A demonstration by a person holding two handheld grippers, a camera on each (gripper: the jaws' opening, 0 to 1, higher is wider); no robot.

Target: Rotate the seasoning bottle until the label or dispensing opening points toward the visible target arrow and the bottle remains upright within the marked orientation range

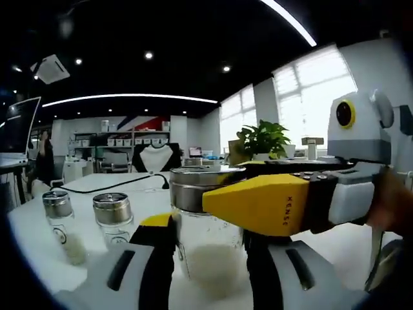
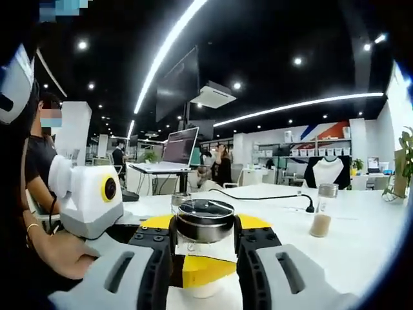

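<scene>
The seasoning bottle (image 1: 210, 261) is clear glass with white powder in it and a steel cap (image 1: 188, 184). It stands upright on the white table (image 1: 39, 232). My left gripper (image 1: 206, 248) is shut on its glass body, black pads on both sides. In the left gripper view my right gripper (image 1: 210, 197) reaches in from the right, its yellow jaw against the cap. In the right gripper view my right gripper (image 2: 205, 239) is shut around the cap (image 2: 205, 216), with my left gripper (image 2: 200, 271) gripping below it. I see no label or arrow.
Two more steel-capped shakers (image 1: 59, 223) (image 1: 113, 218) stand at the left of the table. Another shaker with tan powder (image 2: 321, 216) stands at the right, by a black cable (image 2: 258, 194). A person's arm (image 2: 45, 252) rests at the left. A potted plant (image 1: 263, 139) stands behind.
</scene>
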